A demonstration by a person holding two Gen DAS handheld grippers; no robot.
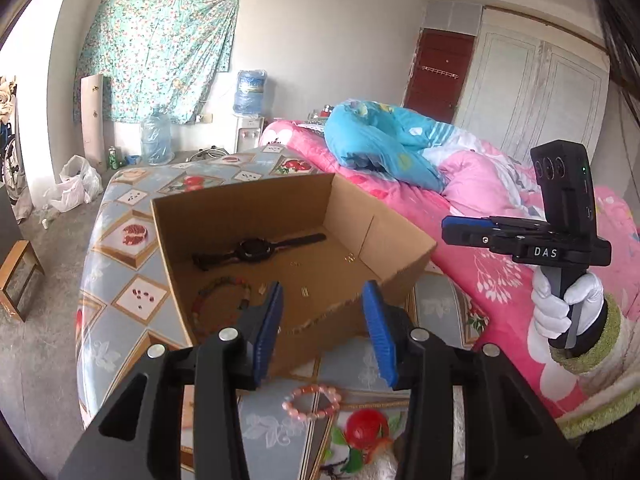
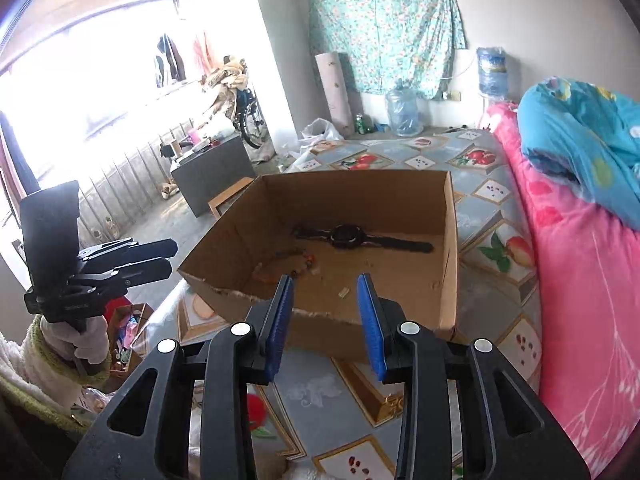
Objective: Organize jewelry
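An open cardboard box [image 1: 384, 236] [image 2: 450, 240] stands on a patterned bed cover. Inside lie a black watch [image 1: 256, 250] [image 2: 352, 237], a dark multicoloured bead bracelet [image 1: 218, 294] [image 2: 286, 266] and small gold pieces [image 1: 306, 291]. A pink bead bracelet [image 1: 314, 402] lies on the cover in front of the box, below my left gripper [image 1: 323, 302], which is open and empty above the box's near wall. My right gripper [image 2: 325, 296] is open and empty, also over the near wall. Each gripper shows in the other's view: the right [image 1: 460, 230] and the left [image 2: 168, 256].
A pink quilt [image 1: 500, 264] [image 2: 580, 300] and a blue quilt [image 1: 380, 140] are heaped right of the box. The bed cover's edge drops to the floor on the left. A wooden stool [image 1: 18, 276], water jugs [image 1: 156, 136] and a grey cabinet [image 2: 212, 172] stand beyond.
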